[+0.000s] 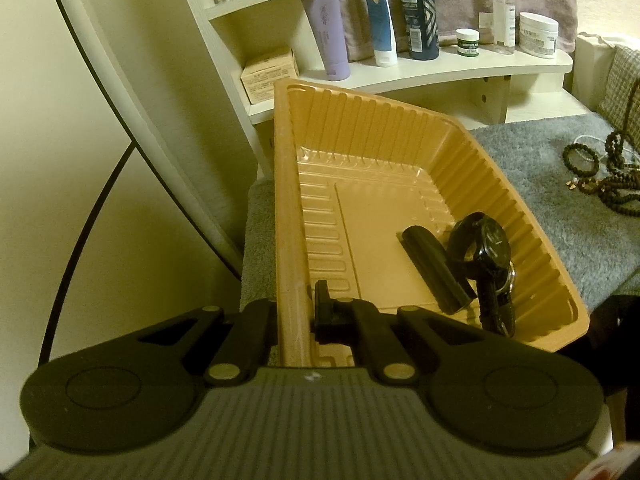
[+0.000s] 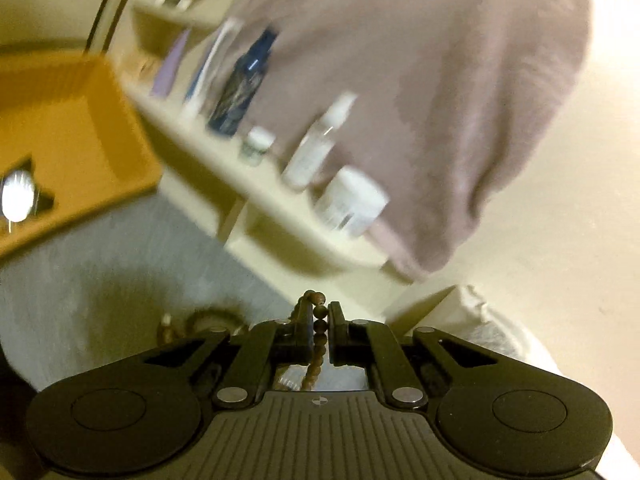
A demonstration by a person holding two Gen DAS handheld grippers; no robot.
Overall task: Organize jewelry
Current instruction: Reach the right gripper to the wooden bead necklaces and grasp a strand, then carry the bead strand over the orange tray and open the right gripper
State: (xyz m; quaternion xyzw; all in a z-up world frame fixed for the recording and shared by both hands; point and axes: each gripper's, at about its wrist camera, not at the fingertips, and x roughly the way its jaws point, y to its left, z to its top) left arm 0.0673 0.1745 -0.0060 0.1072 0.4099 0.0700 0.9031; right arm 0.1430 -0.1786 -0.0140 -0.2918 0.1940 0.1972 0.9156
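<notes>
Grey fleece mat [image 1: 540, 184] bearing tray [image 1: 288, 208], beads [image 1: 612, 176]

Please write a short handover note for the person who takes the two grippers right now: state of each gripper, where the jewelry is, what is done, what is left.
Left gripper: shut on the near rim of the orange tray, holding it.
Right gripper: shut on a brown bead strand, tray to its left.
Done: black watch and a black cylinder-shaped item lie in the tray.
Left: place the held strand in the tray, then collect the dark bead strands lying on the grey mat, right of the tray.
</notes>
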